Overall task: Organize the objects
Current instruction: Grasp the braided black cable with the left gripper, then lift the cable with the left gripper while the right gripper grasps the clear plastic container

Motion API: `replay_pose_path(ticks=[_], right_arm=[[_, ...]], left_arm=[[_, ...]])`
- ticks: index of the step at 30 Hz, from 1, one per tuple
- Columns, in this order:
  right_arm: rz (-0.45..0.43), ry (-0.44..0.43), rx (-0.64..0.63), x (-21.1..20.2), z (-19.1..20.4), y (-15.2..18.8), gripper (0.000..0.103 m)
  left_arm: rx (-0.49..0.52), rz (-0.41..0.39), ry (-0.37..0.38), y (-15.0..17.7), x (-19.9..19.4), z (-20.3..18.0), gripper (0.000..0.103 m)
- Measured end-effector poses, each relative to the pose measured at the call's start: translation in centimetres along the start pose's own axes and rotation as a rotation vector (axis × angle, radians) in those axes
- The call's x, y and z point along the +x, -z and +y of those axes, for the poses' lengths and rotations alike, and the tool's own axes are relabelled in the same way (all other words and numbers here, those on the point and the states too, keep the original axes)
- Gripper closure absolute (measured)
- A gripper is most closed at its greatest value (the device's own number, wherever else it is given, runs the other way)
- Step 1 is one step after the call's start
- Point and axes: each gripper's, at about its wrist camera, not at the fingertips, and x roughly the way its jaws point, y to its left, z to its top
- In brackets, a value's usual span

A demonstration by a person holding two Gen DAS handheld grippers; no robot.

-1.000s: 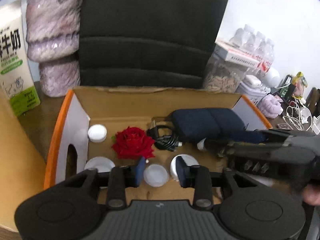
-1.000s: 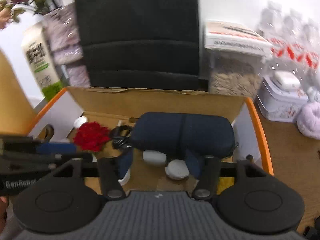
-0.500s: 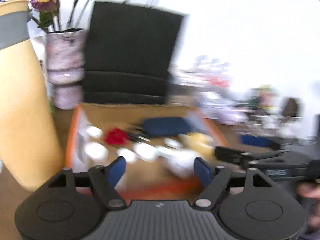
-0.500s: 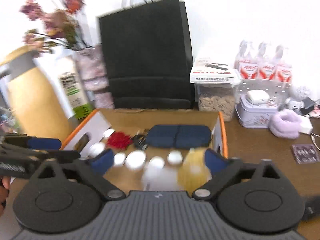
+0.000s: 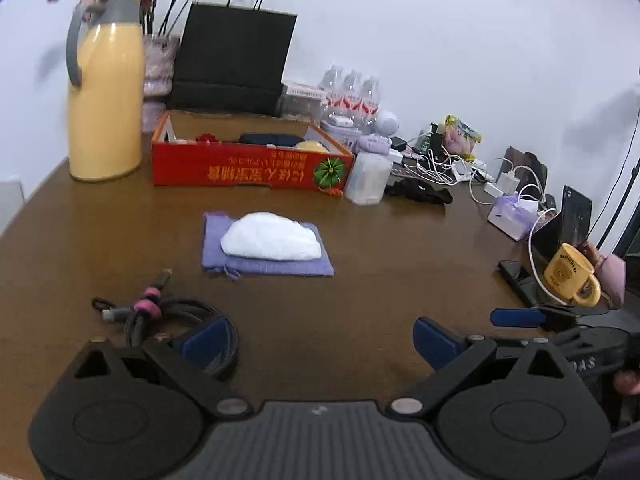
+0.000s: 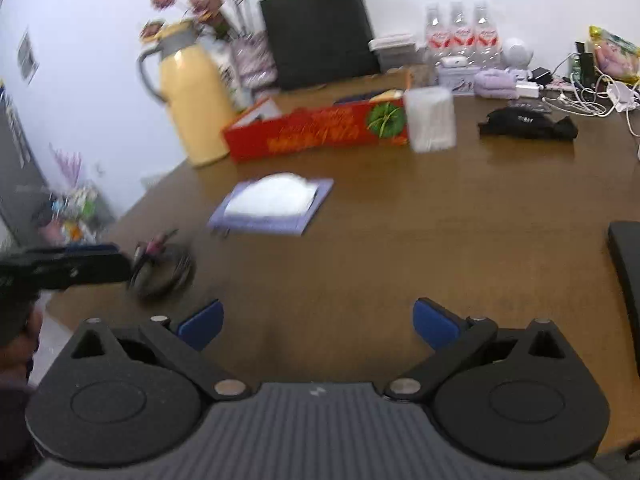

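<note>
Box partly filled, three things left on the table

My left gripper [image 5: 326, 338] is opening, nothing between its jaws; right gripper [image 6: 318, 322] gapes empty; lower left lies the coiled cable [image 5: 168, 316], centre the white bundle [image 5: 272, 241] on its purple pouch [image 5: 280, 266]; upper centre, the red box [image 5: 252, 168] holds several items.

No label here is clear enough to read.
</note>
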Motion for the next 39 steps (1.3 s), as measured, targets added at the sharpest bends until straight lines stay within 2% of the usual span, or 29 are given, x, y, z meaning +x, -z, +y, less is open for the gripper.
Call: replay_pose_path(ticks=[3,6,9,12,14,16,20,21,25,26,27,28,29,30,31,35,39], right_arm=[[-0.008,0.038,-0.067,0.3,1.0,-0.6,0.0],[-0.033,0.09,-0.065,0.7,1.3,-0.9,0.0],[-0.043,0.089,-0.058,1.8,0.7,-1.0,0.0],[-0.055,0.155,-0.079,3.7,-0.4,-1.8,0.0],[-0.068,0.225,-0.093,5.5,-1.6,-3.5,0.0],[-0.117,0.25,-0.094,6.8,-2.9,-5.2,0.0],[-0.18,0.284,-0.084,10.6,-5.7,-9.8,0.0],[-0.19,0.283,-0.088,12.1,-6.4,-11.2,0.0],[-0.182,0.325,-0.076,17.3,-8.9,-15.1,0.0],[-0.193,0.334,-0.075,18.3,-9.4,-15.8,0.001],[-0.204,0.336,-0.075,19.0,-10.1,-16.2,0.003],[-0.204,0.343,-0.075,19.9,-10.6,-16.7,0.009],[-0.192,0.351,-0.068,20.6,-11.0,-17.1,0.023],[-0.182,0.339,-0.057,21.2,-11.3,-17.3,0.032],[-0.185,0.318,-0.041,21.3,-11.5,-17.2,0.037],[-0.187,0.296,-0.019,18.8,-10.4,-15.6,0.037],[-0.13,0.206,-0.067,13.6,-7.3,-12.3,0.037]], left_arm=[[0.022,-0.059,-0.044,-0.6,-0.5,-0.1,0.003],[0.012,-0.07,-0.052,-0.4,-0.6,0.6,0.003],[-0.021,-0.027,-0.098,0.3,0.9,2.4,0.003],[-0.049,0.039,-0.195,1.2,2.9,3.8,0.003],[-0.04,0.05,-0.255,1.6,4.1,4.2,0.003],[-0.044,0.052,-0.303,1.6,5.2,4.8,0.003],[-0.088,0.092,-0.31,1.4,7.0,6.6,0.002],[-0.077,0.08,-0.324,1.3,7.3,6.7,0.002],[-0.056,0.069,-0.347,0.6,8.2,7.4,0.005],[-0.053,0.063,-0.353,0.4,8.5,7.8,0.007],[-0.054,0.052,-0.362,0.3,8.6,8.0,0.013],[-0.058,0.042,-0.373,0.1,8.8,8.3,0.013],[-0.064,0.037,-0.379,-0.1,9.0,8.6,0.013],[-0.067,0.035,-0.378,-0.3,9.3,8.8,0.014],[-0.066,0.032,-0.375,-0.5,9.5,8.9,0.014],[-0.071,0.015,-0.354,-0.8,9.2,8.6,0.015],[-0.033,-0.011,-0.292,-0.5,8.1,7.1,0.015]])
